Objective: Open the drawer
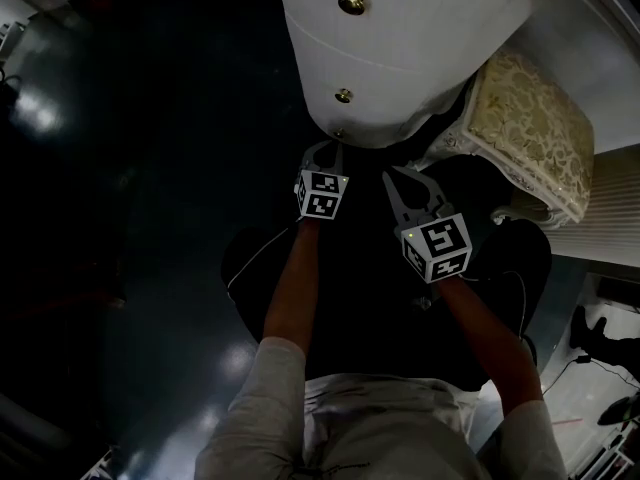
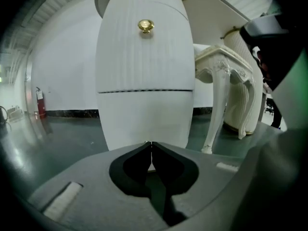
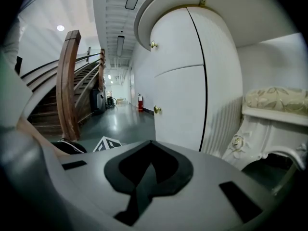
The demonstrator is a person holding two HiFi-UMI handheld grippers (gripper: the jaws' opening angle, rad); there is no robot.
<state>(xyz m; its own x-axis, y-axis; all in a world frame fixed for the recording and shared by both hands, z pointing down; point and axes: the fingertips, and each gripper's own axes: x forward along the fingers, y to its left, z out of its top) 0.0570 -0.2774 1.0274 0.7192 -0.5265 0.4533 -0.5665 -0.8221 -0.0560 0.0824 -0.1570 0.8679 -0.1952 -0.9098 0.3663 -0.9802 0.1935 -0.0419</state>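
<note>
Left gripper (image 2: 151,142) had its jaws pressed together on nothing, white drawer (image 2: 144,114) stood just ahead of its tips, brass knob (image 2: 146,26) sat higher up, right gripper (image 3: 150,141) alongside was likewise closed and empty

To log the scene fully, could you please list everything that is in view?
Cabinet: one, white, ahead.
Knobs: three, gold, down its front.
Table: one, cream, right of the cabinet.
Staircase: one, brown, at the left of the right gripper view.
Extinguisher: one, red, by the far wall.
Floor: dark, glossy.
Left gripper: one, grey, shut, empty, low before the cabinet.
Right gripper: one, grey, shut, empty, beside it.
</note>
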